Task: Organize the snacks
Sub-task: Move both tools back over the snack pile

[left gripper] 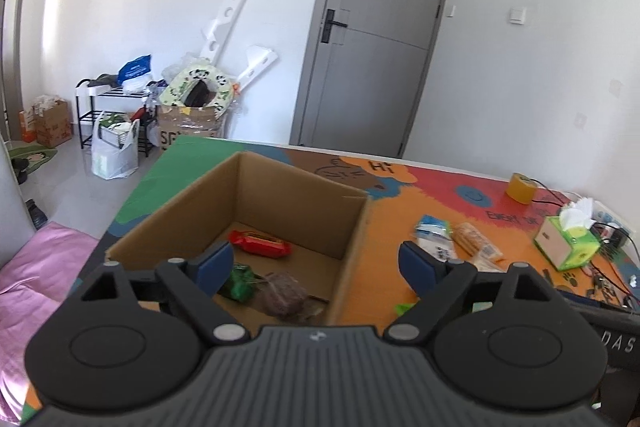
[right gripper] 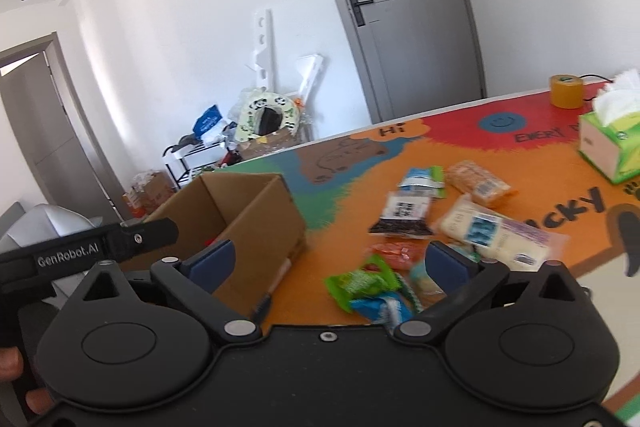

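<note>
An open cardboard box (left gripper: 352, 227) stands on the colourful table mat (left gripper: 392, 223). Inside lie a red packet (left gripper: 260, 243), a green packet (left gripper: 240, 281) and a brown-filled clear packet (left gripper: 284, 293). My left gripper (left gripper: 316, 263) hovers open over the box's near right corner, nothing between its blue pads (left gripper: 214, 265). My right gripper (right gripper: 330, 261) is open just right of the box (right gripper: 256, 223), above a green snack bag (right gripper: 360, 283) and a blue-white one (right gripper: 384, 309). Further off lie several packets: a black-and-white one (right gripper: 404, 215), a pale large one (right gripper: 496, 231), an orange-beige one (right gripper: 478, 183).
A green tissue box (right gripper: 612, 147) and a yellow tape roll (right gripper: 566, 91) stand toward the mat's far right. Cables (left gripper: 600, 283) trail at the table's right edge. A pink cushion (left gripper: 44, 267) lies left of the table. A hand holding the left gripper's handle (right gripper: 92, 251) shows at left.
</note>
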